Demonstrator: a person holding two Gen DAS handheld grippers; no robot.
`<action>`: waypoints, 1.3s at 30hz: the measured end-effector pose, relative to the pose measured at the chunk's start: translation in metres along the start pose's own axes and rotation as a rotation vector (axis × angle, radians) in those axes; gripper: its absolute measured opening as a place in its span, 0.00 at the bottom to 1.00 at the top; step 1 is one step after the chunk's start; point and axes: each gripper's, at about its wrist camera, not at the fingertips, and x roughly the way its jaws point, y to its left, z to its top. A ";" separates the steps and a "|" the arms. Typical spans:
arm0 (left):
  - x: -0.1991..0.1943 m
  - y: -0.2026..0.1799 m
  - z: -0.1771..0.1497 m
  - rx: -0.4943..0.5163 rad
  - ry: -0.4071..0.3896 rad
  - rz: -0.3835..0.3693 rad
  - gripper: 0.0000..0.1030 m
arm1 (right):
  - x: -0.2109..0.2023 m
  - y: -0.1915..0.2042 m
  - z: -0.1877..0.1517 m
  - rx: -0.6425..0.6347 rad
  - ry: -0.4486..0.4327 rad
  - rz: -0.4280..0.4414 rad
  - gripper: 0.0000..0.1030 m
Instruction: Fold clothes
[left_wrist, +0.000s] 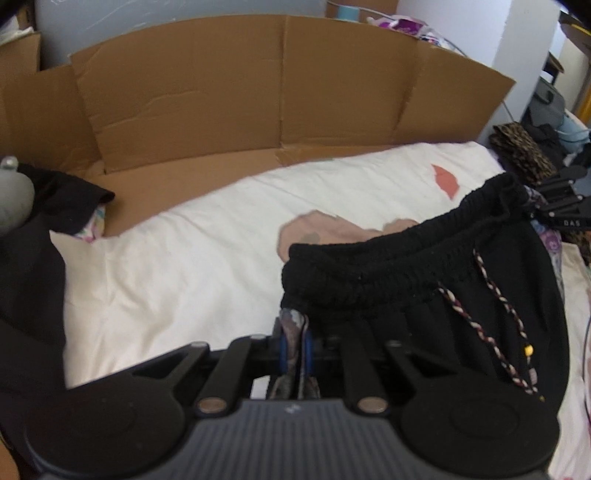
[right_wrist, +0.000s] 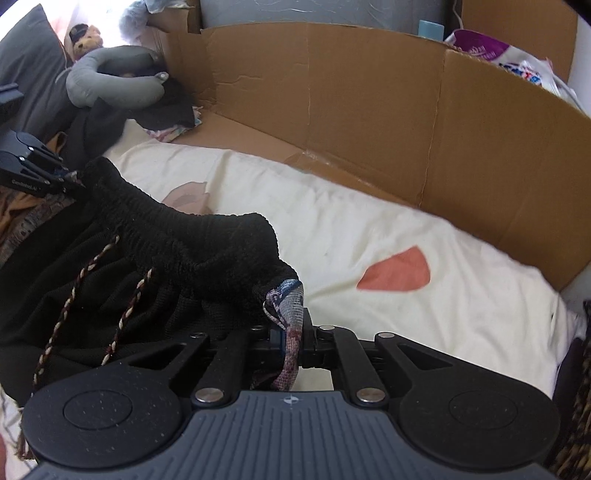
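A pair of black pants (left_wrist: 424, 280) with an elastic waistband and a braided drawstring (left_wrist: 495, 321) hangs stretched between my two grippers above the bed. My left gripper (left_wrist: 294, 341) is shut on the left corner of the waistband, with patterned inner fabric pinched between its blue pads. My right gripper (right_wrist: 291, 338) is shut on the other waistband corner of the pants (right_wrist: 147, 258). The right gripper also shows at the right edge of the left wrist view (left_wrist: 554, 210). The left gripper shows at the left edge of the right wrist view (right_wrist: 44, 177).
A cream bedsheet (left_wrist: 184, 277) with pink and red shapes lies below. A flattened cardboard box (left_wrist: 240, 92) stands along the far side. Dark clothes (left_wrist: 37, 240) are piled at the left with a grey neck pillow (right_wrist: 110, 74). Leopard-print fabric (left_wrist: 521, 151) lies at the right.
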 end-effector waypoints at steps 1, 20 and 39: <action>0.001 0.001 0.003 -0.003 -0.004 0.014 0.09 | 0.003 -0.002 0.004 0.002 0.002 -0.008 0.03; 0.063 0.035 0.074 -0.056 0.077 0.235 0.09 | 0.090 -0.023 0.100 -0.035 0.100 -0.153 0.03; 0.078 0.038 0.078 -0.125 0.155 0.343 0.55 | 0.107 -0.040 0.105 0.064 0.105 -0.178 0.47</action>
